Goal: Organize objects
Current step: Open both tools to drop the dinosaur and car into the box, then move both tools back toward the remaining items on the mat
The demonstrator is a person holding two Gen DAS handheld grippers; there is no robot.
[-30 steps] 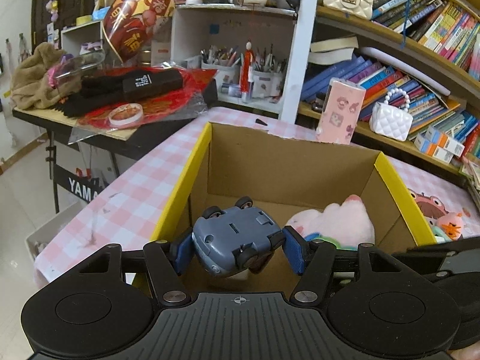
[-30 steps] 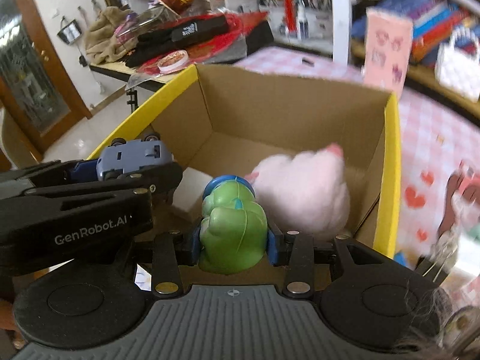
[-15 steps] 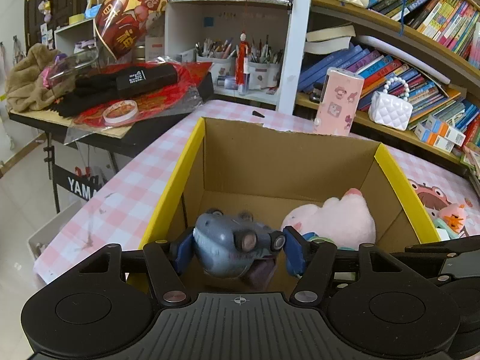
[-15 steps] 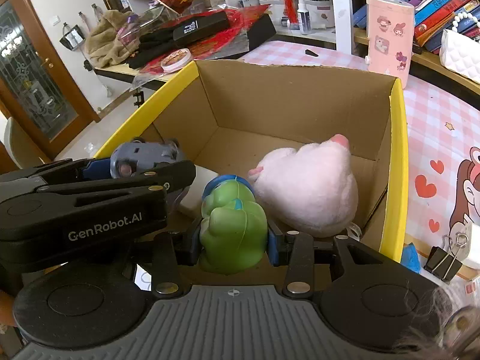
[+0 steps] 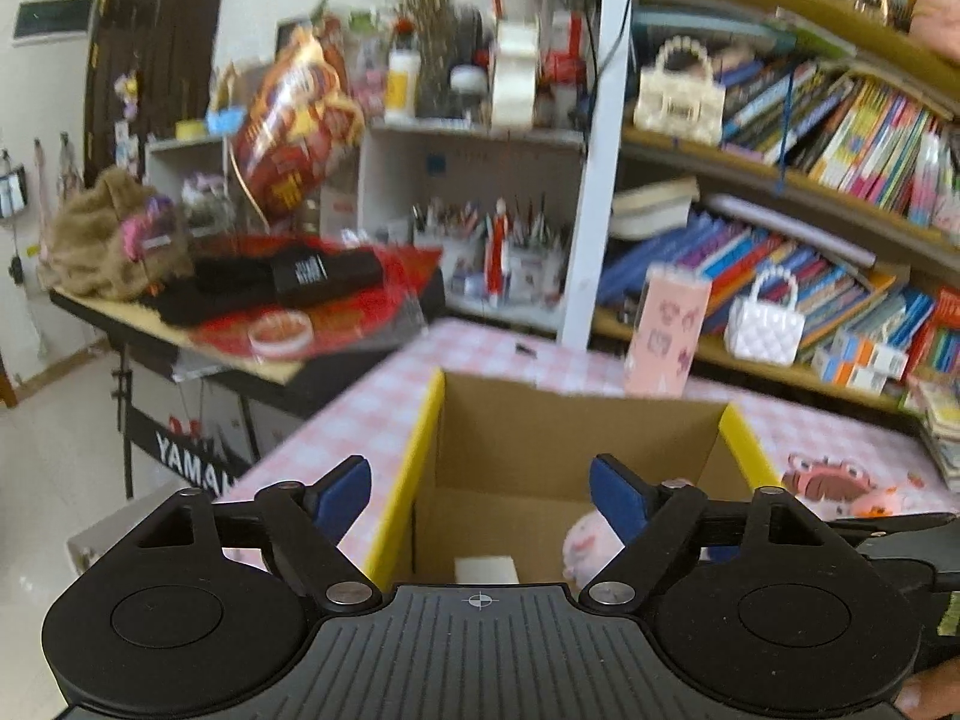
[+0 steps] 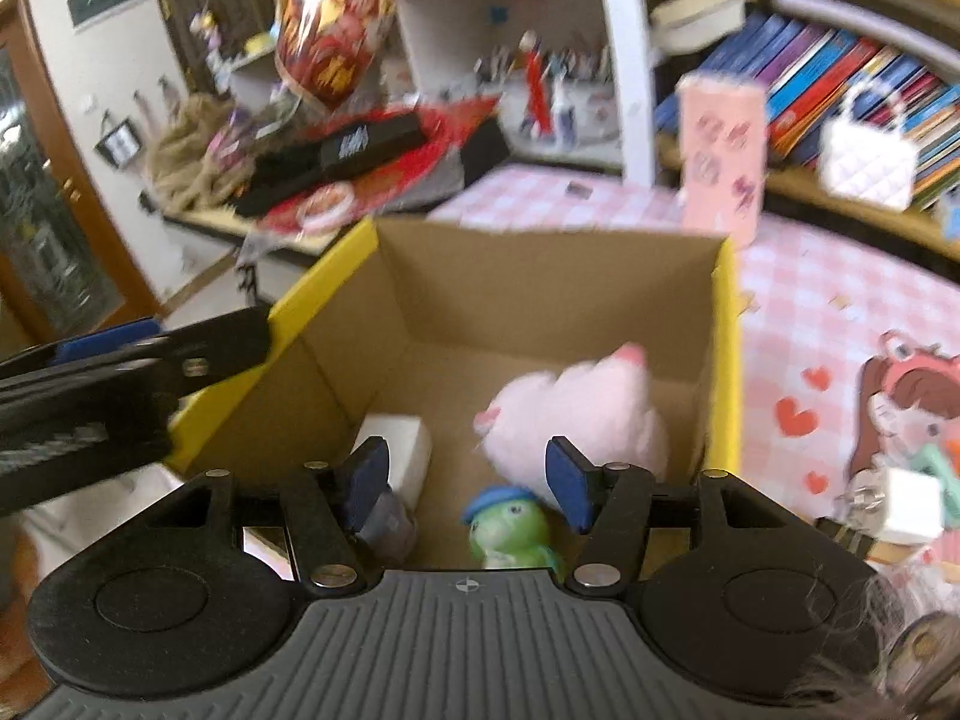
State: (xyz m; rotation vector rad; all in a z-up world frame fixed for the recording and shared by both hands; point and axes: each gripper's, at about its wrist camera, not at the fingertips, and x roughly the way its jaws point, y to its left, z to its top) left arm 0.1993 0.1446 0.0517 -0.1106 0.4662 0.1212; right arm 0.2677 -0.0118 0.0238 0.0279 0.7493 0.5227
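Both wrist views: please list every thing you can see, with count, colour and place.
cardboard box: one, brown with yellow rims, on the table
plush toy: one, pink, inside the box
frog figure: one, green with blue cap, inside the box
toy car: one, grey-blue, inside the box
white block: one, inside the box
tablecloth: one, pink checked, under the box
pink carton: one, upright behind the box
left gripper: black, blue pads, open, empty
right gripper: black, blue pads, open, empty

Cardboard box (image 6: 540, 276), yellow rim, open top. Inside: pink plush (image 6: 576, 414) at right, green figure w/ blue cap (image 6: 507, 531) upright near front, grey toy car (image 6: 390, 525) front-left, white block (image 6: 399, 450) behind it.
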